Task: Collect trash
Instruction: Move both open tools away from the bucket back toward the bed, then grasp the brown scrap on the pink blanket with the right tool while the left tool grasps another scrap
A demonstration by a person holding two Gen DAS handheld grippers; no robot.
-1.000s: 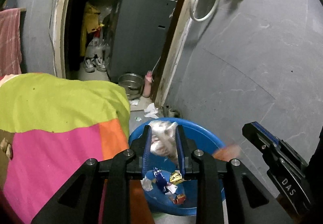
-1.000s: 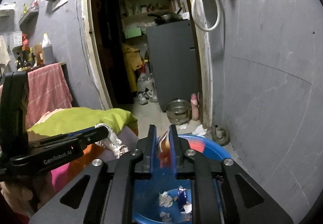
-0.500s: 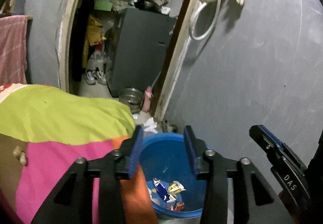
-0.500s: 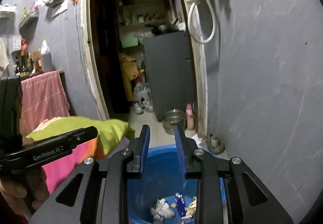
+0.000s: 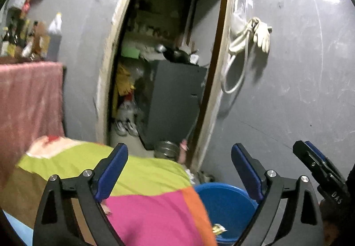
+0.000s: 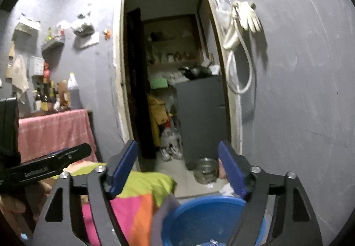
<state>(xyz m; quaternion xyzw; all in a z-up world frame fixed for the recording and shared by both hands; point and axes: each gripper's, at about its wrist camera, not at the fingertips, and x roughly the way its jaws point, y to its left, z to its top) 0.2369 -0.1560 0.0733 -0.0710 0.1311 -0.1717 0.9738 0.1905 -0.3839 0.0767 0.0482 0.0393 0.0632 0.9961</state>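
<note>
Grey walls, open doorway (image 5: 168, 64) at 12 o'clock leading to a cluttered back room with a dark cabinet (image 5: 175, 104), shoes and a steel bowl (image 6: 205, 169) on the floor. Hose (image 5: 235, 64) and glove (image 5: 263, 35) hang on the wall at 1 o'clock. Pink cloth (image 5: 28, 108) at 9, bottles above it. Bed with a green, pink and orange cover (image 5: 142, 190) fills 6 to 8 o'clock.

Blue tub (image 5: 224, 203) sits on the floor beside the bed, at 5 o'clock in the left view, 6 in the right. Trash (image 5: 218, 228) lies in its bottom, below both tongs.

Left tongs (image 5: 179, 174) opening wide, nothing between the jaws. Right tongs (image 6: 177, 167) also opening, empty; tub rim under its tips.
</note>
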